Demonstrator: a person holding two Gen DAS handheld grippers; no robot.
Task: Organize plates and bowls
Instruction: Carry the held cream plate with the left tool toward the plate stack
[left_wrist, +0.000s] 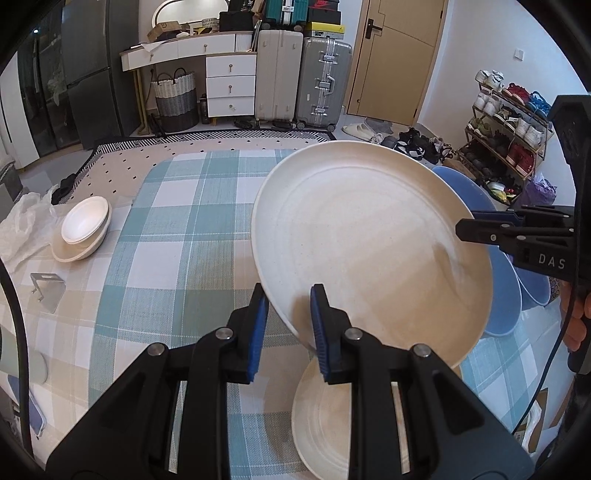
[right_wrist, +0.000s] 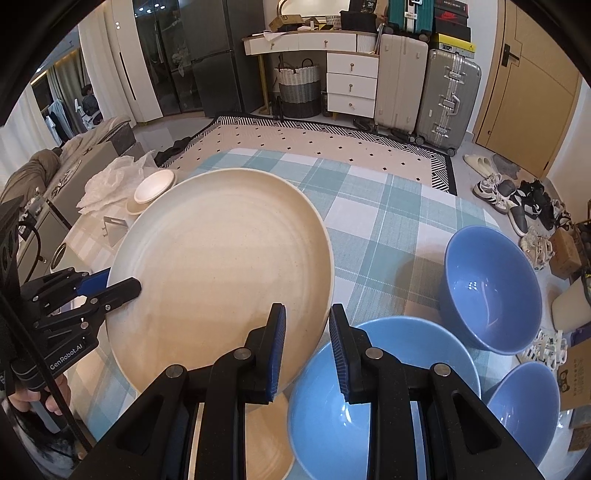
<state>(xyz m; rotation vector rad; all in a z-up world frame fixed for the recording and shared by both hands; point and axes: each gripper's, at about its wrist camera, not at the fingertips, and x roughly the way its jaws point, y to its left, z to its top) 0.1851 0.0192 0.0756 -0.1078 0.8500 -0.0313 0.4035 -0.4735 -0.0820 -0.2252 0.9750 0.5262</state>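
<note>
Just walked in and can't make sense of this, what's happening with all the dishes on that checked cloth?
A person is holding a large cream plate tilted in the air with two handheld claws. The left claw and the right claw each straddle its rim on opposite sides. A second cream plate lies on the checked tablecloth below. Three blue bowls sit to the right, and small white bowls are stacked at far left.

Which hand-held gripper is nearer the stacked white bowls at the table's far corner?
Left. The left hand-held gripper grips the big cream plate's edge on the white bowls' side; the right hand-held gripper grips the opposite edge, by the blue bowls.
</note>
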